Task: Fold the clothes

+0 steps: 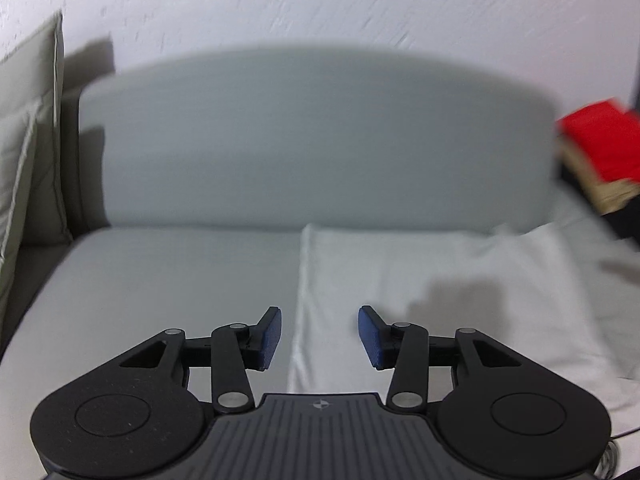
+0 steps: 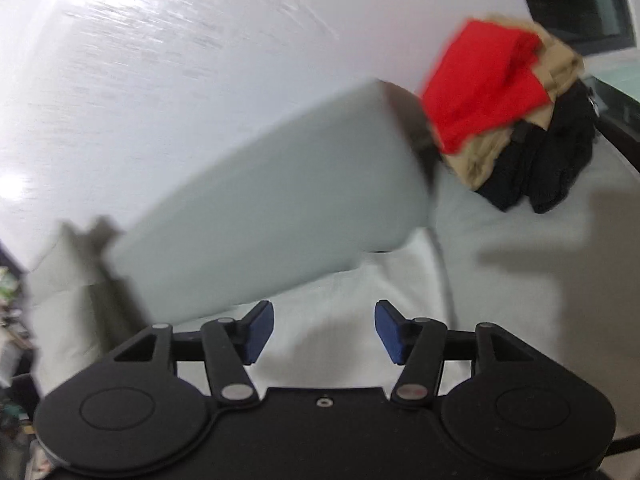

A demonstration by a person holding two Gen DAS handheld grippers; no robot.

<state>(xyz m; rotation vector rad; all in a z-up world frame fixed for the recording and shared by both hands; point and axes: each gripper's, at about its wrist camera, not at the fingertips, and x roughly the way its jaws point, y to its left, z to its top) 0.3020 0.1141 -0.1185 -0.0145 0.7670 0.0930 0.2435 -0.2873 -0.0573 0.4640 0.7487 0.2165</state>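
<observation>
Facing grey sofa back (image 1: 312, 140) — white wall (image 1: 320, 4) — pale garment (image 1: 440, 280).

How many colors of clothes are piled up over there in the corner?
3 that I can see: a red piece on top, a tan piece under it, and a black piece at the bottom right. More may be hidden underneath the pile.

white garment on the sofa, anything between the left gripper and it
Nothing visible. The left gripper hangs open just above the white garment, whose left edge lies between the pads with no object across it.
</observation>
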